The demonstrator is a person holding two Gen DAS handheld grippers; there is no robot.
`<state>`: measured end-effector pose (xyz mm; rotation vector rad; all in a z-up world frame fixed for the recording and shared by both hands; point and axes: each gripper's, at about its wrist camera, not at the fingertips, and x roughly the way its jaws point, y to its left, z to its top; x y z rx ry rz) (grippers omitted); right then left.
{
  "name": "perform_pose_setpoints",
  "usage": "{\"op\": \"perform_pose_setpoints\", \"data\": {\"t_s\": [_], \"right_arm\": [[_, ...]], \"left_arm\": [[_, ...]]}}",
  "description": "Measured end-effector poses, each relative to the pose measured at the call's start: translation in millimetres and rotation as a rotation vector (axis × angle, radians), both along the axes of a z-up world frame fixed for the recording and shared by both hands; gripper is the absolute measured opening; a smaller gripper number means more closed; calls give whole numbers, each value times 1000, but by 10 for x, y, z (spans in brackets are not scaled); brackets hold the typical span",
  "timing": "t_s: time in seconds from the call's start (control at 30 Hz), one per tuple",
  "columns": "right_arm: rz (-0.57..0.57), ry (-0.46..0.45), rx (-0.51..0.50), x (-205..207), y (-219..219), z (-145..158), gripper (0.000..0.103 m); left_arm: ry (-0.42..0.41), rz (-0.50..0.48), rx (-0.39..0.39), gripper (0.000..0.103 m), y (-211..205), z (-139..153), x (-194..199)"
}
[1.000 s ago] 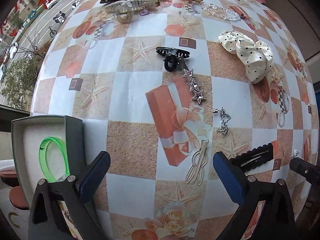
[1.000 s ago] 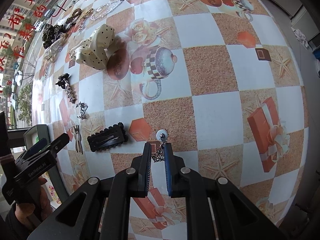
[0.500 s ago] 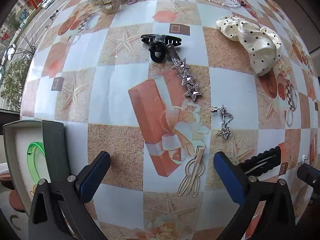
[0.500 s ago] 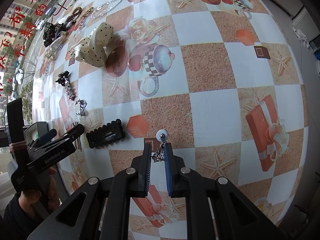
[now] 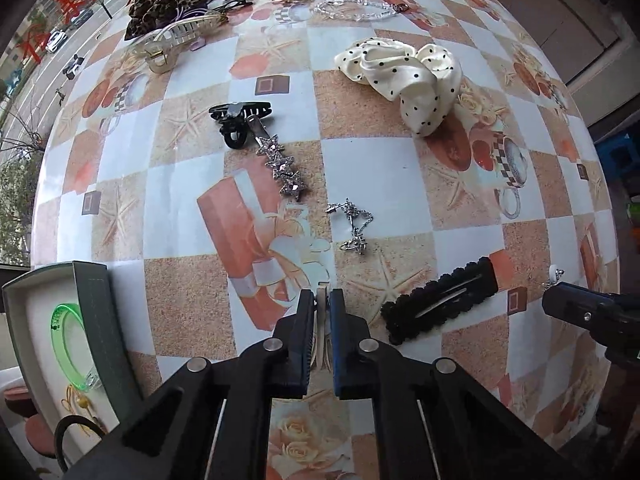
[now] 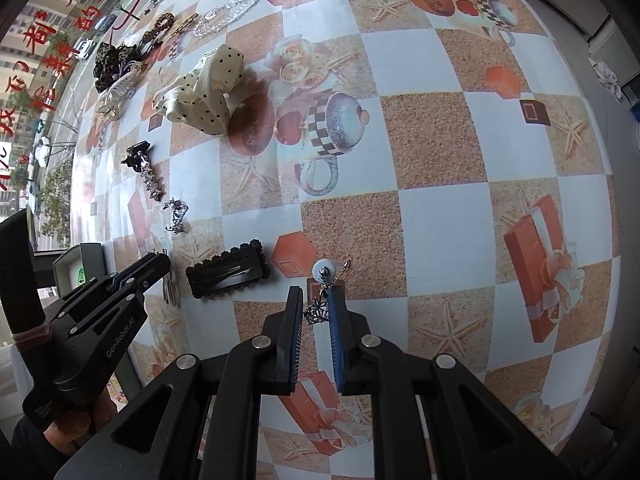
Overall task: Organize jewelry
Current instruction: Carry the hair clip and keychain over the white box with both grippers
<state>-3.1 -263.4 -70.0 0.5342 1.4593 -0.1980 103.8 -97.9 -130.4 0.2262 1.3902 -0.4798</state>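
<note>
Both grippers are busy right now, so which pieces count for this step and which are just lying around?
In play:
left gripper shut on gold hair clip
right gripper shut on pearl earring
green box

Lying about:
black snap clip
polka-dot scrunchie
star barrette

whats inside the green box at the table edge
Inside the green box lie a green bangle, a small gold piece and a black hair tie. Its near end runs out of view.

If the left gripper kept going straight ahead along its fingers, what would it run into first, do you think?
Most likely the silver chain earring, which lies just beyond the left gripper and slightly right of its line. The gripper is already shut on a pale hair clip. Depth is hard to judge in this fisheye view.
</note>
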Motion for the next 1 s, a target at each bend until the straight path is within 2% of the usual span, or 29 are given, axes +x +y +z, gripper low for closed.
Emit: {"op": "perform_pose_setpoints", "data": {"t_s": [0.23,0.4,0.7,1.0], "right_arm": [[15,-9,2,39,95,75,14],[45,-22,1,109,234,150,14],[142,-44,24,339,731,272,14],[297,-77,54,646,1518,424,14]], "left_arm": [[-18,31,-57,10,343,492,-226],[-22,81,-92,10,744,836,-356],[-38,147,-129,10,1376,1008,-461],[-67,274,-148,10,2110,1133,-545]]}}
